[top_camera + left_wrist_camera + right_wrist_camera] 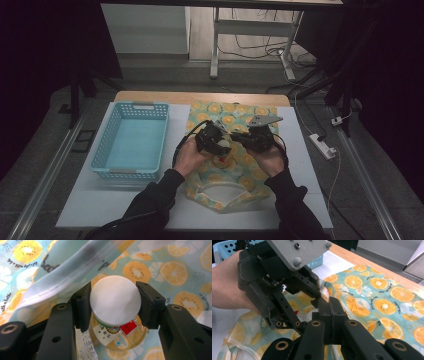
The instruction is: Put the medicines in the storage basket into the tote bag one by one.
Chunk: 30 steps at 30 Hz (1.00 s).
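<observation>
Left tool (113,302) clamps the white-capped bottle (115,303) just above the fruit-print cloth bag (160,270) on the bench, while the right tool (329,302), clenched on the bag's hem (323,291), lifts it, likely to open the mouth.

In the left gripper view, the white lid (115,301) held by the left tongs (113,303) hides most of the jar (120,336) below it, and the print on the jar's label is too small to read. In the right gripper view, the other tongs (287,290) hide much of the fruit-print bag (372,297), and the blue basket (227,248) is cut off by the top edge.
</observation>
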Available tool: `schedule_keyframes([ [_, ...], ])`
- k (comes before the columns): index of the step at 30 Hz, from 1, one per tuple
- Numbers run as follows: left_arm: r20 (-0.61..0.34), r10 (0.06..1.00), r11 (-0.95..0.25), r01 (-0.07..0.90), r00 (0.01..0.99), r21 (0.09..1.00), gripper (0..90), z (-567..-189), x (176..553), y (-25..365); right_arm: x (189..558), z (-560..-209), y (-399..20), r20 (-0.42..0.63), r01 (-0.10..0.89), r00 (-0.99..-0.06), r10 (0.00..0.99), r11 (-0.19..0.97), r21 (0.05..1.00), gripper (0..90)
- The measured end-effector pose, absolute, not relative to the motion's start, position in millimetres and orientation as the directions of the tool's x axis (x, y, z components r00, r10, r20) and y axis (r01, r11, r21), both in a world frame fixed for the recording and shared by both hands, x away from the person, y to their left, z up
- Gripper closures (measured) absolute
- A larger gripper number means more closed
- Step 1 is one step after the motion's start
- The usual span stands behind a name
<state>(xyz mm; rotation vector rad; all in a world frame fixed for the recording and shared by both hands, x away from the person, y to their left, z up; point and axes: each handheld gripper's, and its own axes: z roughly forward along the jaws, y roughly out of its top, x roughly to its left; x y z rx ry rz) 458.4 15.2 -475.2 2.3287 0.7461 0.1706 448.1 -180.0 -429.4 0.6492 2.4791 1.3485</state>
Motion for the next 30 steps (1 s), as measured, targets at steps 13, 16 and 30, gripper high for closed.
schedule_keyframes([
  [13, -0.103, 0.552, -0.564, 0.461, 0.827, 0.685, 23.9, -461, 444, 25, 448, -429, -181, -0.004, 0.264, -0.87, 0.493, 0.473, 0.841, 90.0],
  [16, -0.103, 0.54, -0.573, 0.454, 0.835, 0.683, 19.7, -459, 438, 29, 448, -429, -180, -0.004, 0.263, -0.872, 0.49, 0.474, 0.84, 90.0],
  [30, -0.171, 0.533, -0.514, 0.478, 0.829, 0.713, 1.6, -455, 415, 45, 447, -430, -180, -0.003, 0.264, -0.873, 0.487, 0.479, 0.837, 90.0],
])
